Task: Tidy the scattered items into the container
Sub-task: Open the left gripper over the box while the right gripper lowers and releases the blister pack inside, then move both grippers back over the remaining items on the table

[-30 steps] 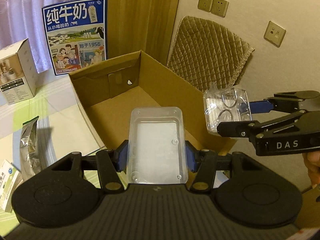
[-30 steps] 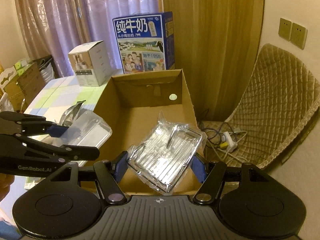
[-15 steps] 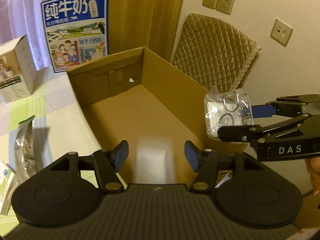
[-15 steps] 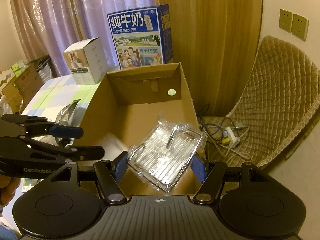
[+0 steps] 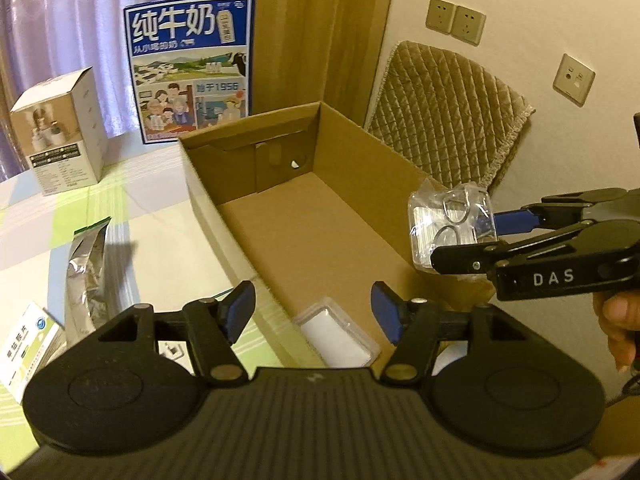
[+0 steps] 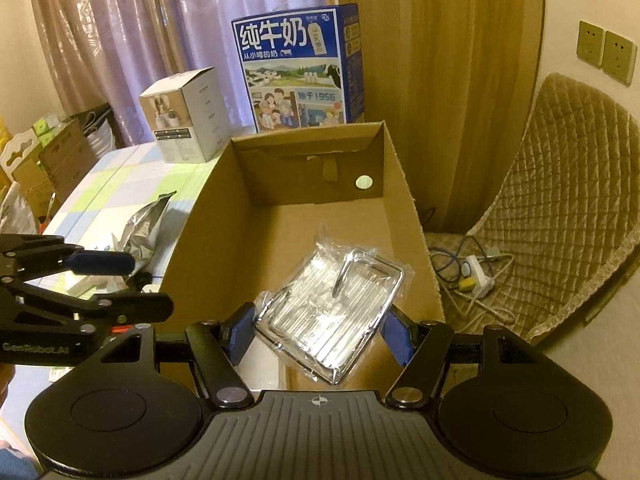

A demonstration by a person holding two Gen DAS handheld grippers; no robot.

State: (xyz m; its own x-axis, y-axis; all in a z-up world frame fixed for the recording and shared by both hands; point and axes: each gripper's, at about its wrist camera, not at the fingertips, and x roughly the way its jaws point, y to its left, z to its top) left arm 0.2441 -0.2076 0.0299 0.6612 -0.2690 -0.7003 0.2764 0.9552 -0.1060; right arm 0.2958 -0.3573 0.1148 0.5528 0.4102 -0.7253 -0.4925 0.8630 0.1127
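An open cardboard box stands on the table, with a clear plastic case lying flat on its floor at the near end. My left gripper hangs just above that case. Its jaws are opening and nothing is between them. My right gripper is shut on a chrome wire rack in clear wrap, held over the box's near right part. In the left wrist view the right gripper and the wrapped rack hover over the box's right wall.
A silver foil pouch and a small white-green packet box lie on the table left of the cardboard box. A white carton and a blue milk carton stand behind. A quilted chair and a power strip with cables are on the right.
The clear plastic case was held in my left gripper; the jaws opened and it dropped onto the cardboard box's floor. The right gripper kept its hold on the wrapped rack.
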